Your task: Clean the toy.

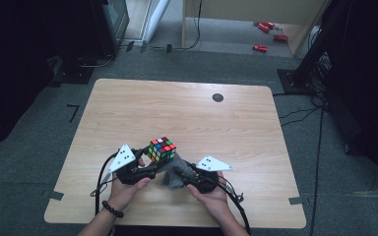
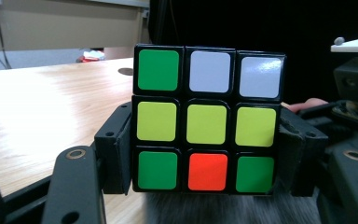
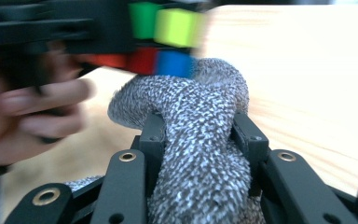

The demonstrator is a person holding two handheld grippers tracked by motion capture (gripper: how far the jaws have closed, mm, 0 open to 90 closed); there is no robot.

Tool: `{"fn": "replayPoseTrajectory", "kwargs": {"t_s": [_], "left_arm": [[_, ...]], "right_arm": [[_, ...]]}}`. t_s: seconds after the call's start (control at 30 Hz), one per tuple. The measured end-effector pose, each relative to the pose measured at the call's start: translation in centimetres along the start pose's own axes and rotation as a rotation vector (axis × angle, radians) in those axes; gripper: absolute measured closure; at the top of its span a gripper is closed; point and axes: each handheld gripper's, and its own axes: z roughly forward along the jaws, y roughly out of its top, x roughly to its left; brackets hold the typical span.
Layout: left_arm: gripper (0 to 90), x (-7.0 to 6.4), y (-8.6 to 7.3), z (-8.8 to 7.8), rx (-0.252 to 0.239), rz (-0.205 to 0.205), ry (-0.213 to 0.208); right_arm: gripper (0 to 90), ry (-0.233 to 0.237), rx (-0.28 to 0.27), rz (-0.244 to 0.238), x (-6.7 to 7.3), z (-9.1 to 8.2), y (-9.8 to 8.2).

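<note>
A scrambled colour cube [image 1: 162,149] is held a little above the wooden table [image 1: 128,113], near its front edge. My left gripper [image 1: 150,164] is shut on the cube [image 2: 207,120], with a black pad against each side of it. Just right of it, my right gripper [image 1: 176,173] is shut on a grey fuzzy cloth [image 3: 200,140]. The bunched cloth [image 1: 173,173] reaches up under the cube [image 3: 165,32] and touches its underside. A strip of the cloth [image 2: 233,210] shows below the cube in the left gripper view. A hand holds each gripper from below.
A small dark round disc [image 1: 217,97] is set in the table's far right part. Cables trail from both grippers over the front edge. Beyond the table, red items [image 1: 260,47] lie on the grey floor by a wooden frame.
</note>
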Motion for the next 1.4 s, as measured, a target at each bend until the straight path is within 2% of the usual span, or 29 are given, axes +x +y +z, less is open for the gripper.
{"fn": "replayPoseTrajectory", "kwargs": {"t_s": [0.07, 0.27, 0.4, 0.47, 0.5, 0.57, 0.63, 0.7, 0.77, 0.83, 0.87, 1.03, 1.17, 1.3, 1.4], "left_arm": [[34.2, 0.2, 0.0, -0.1, 0.003, -0.002, 0.004], [34.1, 0.2, -0.1, 0.1, 0.02, -0.003, -0.002], [34.2, 0.2, -0.2, 0.3, 0.034, 0.003, -0.004], [34.2, 0.2, -0.3, 0.4, 0.039, 0.0, -0.005], [34.2, 0.2, -0.3, 0.4, 0.04, -0.002, -0.005], [34.2, 0.2, -0.3, 0.4, 0.049, -0.001, -0.007], [34.2, 0.3, -0.3, 0.5, 0.054, -0.003, -0.008], [34.2, 0.3, -0.4, 0.5, 0.06, -0.004, -0.011], [34.2, 0.4, -0.4, 0.6, 0.068, -0.004, -0.013], [34.2, 0.5, -0.5, 0.6, 0.071, -0.007, -0.013], [34.2, 0.5, -0.5, 0.6, 0.072, -0.009, -0.014], [34.2, 0.7, -0.4, 0.6, 0.078, -0.015, -0.02], [34.2, 0.9, -0.2, 0.6, 0.085, -0.025, -0.026], [34.1, 0.8, -0.1, 0.7, 0.087, -0.027, -0.033], [34.2, 0.7, -0.1, 0.8, 0.091, -0.026, -0.038]], "right_arm": [[63.6, -0.038, -0.018, 0.024, -0.9, -0.5, 0.2], [62.8, -0.153, -0.049, -0.025, -2.4, -1.7, 0.9], [60.6, -0.29, -0.013, -0.11, -2.9, -1.8, 0.8], [59.5, -0.339, 0.021, -0.115, -3.3, -1.6, 0.7], [57.8, -0.343, 0.049, -0.106, -3.6, -1.5, 0.6], [53.7, -0.322, 0.109, -0.079, -4.2, -1.1, 0.3], [47.4, -0.307, 0.141, -0.072, -4.6, -1.0, 0.1], [40.7, -0.299, 0.133, -0.077, -4.7, -1.1, 0.3], [34.5, -0.271, 0.103, -0.079, -4.7, -1.5, 0.7], [26.2, -0.279, 0.079, -0.109, -4.5, -1.9, 1.2], [24.9, -0.284, 0.068, -0.127, -4.4, -2.1, 1.4], [24.7, -0.252, -0.012, -0.183, -3.9, -3.2, 2.1], [24.7, -0.223, -0.041, -0.232, -2.9, -3.5, 2.5], [25.0, -0.157, -0.057, -0.274, -1.6, -3.2, 2.6], [24.8, -0.12, -0.047, -0.317, -0.4, -2.6, 2.3]]}}
